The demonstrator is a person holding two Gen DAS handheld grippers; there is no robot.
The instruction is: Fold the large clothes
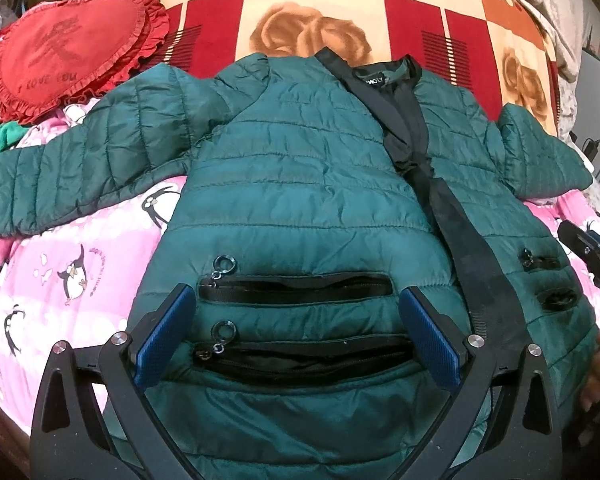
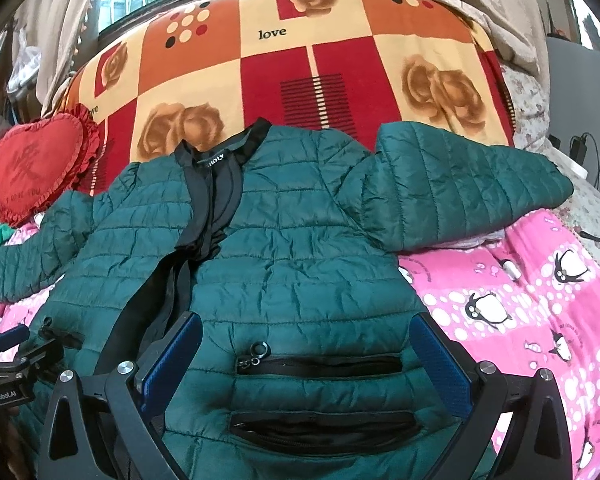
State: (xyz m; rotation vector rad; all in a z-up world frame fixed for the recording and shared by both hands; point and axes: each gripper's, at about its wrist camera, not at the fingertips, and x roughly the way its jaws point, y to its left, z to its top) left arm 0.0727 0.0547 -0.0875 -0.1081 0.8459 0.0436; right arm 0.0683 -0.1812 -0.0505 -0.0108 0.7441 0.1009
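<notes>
Across the pink penguin blanket (image 2: 519, 292) lies one green puffer jacket (image 1: 300, 184), front up, collar toward the far patchwork rose bedspread (image 2: 339, 60) and hem nearest the person. Both sleeves are spread out, the left sleeve (image 1: 60, 184) reaching toward a red heart cushion (image 1: 64, 52), the right sleeve (image 2: 459, 188) bent over the far right. The left gripper (image 1: 296, 332) hovers with its blue pads wide apart over the left-hand pockets, gripping nothing; the right gripper (image 2: 305, 364) is equally wide over the other front panel, also empty.

I would guess the jacket is light, soft and springy, with a slick shell that slides on itself and puffs back after folding. A pinch at a sleeve cuff or the hem edge looks safer than the padded middle. Counting: one jacket, two sleeves, four zip pockets, two per front, one black placket strip (image 1: 459, 232) down the middle, one cushion.
</notes>
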